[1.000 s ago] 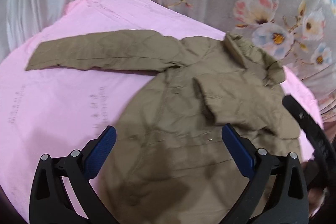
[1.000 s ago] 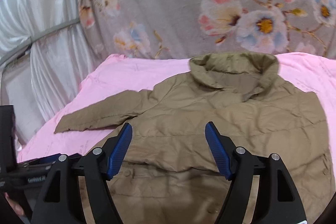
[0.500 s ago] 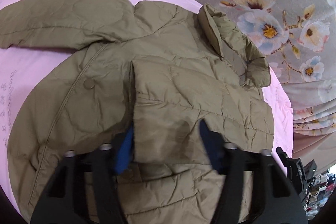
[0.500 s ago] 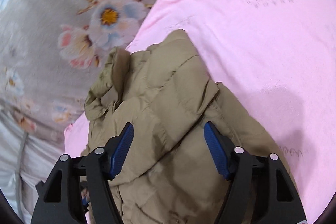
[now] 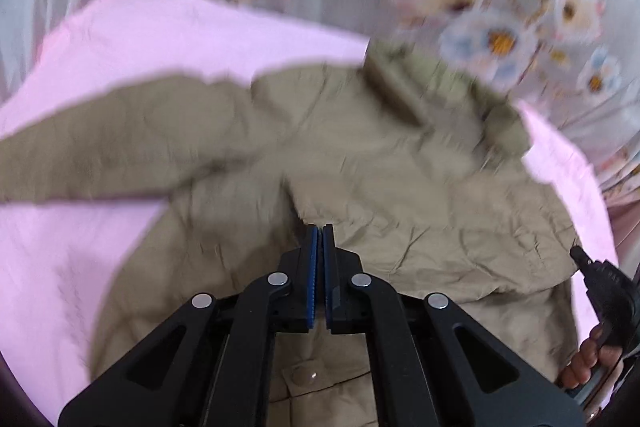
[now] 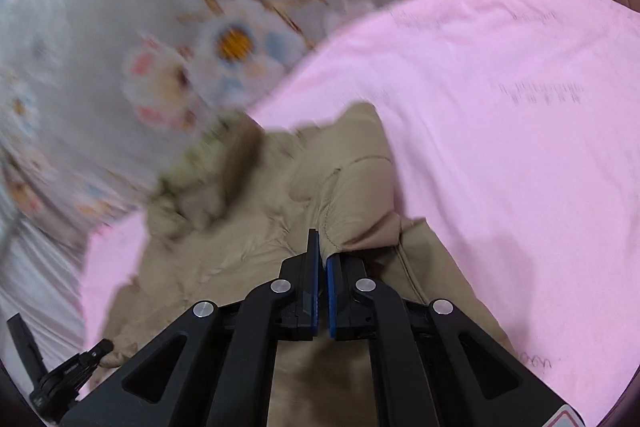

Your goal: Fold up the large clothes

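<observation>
On pink sheet point(image 5: 200, 39), khaki jacket point(image 5: 400, 187) spread flat, collar at 1 o'clock, one sleeve out toward 9 o'clock. Left gripper point(image 5: 320, 231): jaws just closed, clamped on folded jacket edge at centre. Right gripper point(image 6: 322, 243): jaws just closed, pinching a jacket fold; also seen from left wrist at 4 o'clock, held by hand point(image 5: 588, 359). Floral cloth point(image 6: 200, 39) behind.

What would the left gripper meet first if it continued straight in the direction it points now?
Most likely the jacket. The left gripper is shut, its tips at a fold of the olive cloth, so it would press straight into it. The pink sheet lies underneath; depth is blurred.
</observation>
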A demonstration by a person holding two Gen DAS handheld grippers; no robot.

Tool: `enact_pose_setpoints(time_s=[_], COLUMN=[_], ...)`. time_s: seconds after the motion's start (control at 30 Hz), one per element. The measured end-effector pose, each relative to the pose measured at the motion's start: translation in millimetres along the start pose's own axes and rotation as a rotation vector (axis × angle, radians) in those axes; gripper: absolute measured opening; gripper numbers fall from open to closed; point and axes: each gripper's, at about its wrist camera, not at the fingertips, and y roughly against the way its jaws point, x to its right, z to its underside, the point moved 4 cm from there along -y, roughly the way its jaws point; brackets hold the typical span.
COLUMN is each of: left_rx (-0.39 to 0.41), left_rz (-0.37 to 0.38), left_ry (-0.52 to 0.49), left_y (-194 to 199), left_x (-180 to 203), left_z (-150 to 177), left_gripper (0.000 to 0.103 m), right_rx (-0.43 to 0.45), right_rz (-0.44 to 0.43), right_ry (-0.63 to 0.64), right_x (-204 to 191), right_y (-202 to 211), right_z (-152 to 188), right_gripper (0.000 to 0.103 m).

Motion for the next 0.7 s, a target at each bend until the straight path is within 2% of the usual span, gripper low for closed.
enact_pose_setpoints(time_s=[0.07, 0.17, 0.23, 0.3, 0.37, 0.4, 0.43, 0.47, 0.53, 0.6, 0.7], left_rx=[-0.039, -0.027, -0.020, -0.008, 0.025, 0.066, 0.112, 0.160, 0.201, 0.212, 0.182], left_rz=[-0.011, -0.037, -0.065, -0.092, -0.120, -0.120, -0.116, -0.110, -0.090, -0.072, -0.101], left_ry=[0.001, -0.020, -0.044, -0.058, -0.052, -0.040, -0.029, -0.022, -0.030, -0.056, -0.095], left_y=[-18.2, -21.4, -19.3, -6.8, 12.9, 31.5, 45.2, 57.6, 67.1, 61.5, 27.9], left_x=[-3.1, -2.0, -0.7, -2.2, -7.0, -8.6, -7.1, -1.8, 13.0, 34.9, 61.1], left_z=[13.9, 18.8, 20.3, 19.3, 15.8, 13.7, 8.6, 2.0, -8.8, -18.0, -17.1], left_gripper=[0.002, 0.002, 0.003, 0.007, 0.033, 0.061, 0.075, 0.076, 0.080, 0.087, 0.087], right_rx=[-0.077, -0.096, -0.099, -0.073, -0.009, 0.031, 0.083, 0.107, 0.123, 0.104, 0.059], right_rz=[0.055, 0.133, 0.178, 0.234, 0.261, 0.259, 0.245, 0.231, 0.182, 0.128, 0.133], right_ry=[-0.003, 0.063, 0.118, 0.155, 0.165, 0.173, 0.193, 0.216, 0.283, 0.365, 0.458], right_x=[8.4, 4.4, -3.3, -8.4, -13.9, -15.5, -24.2, -35.7, -63.8, -95.0, -124.7], right_y=[-18.2, -22.5, -21.9, -6.8, 22.4, 36.9, 51.9, 58.6, 64.6, 58.0, 34.1], right_z=[11.0, 16.1, 18.3, 21.8, 25.6, 27.1, 27.4, 25.9, 26.4, 33.3, 52.3], right_gripper=[0.002, 0.003, 0.007, 0.020, 0.024, 0.028, 0.030, 0.030, 0.031, 0.032, 0.032])
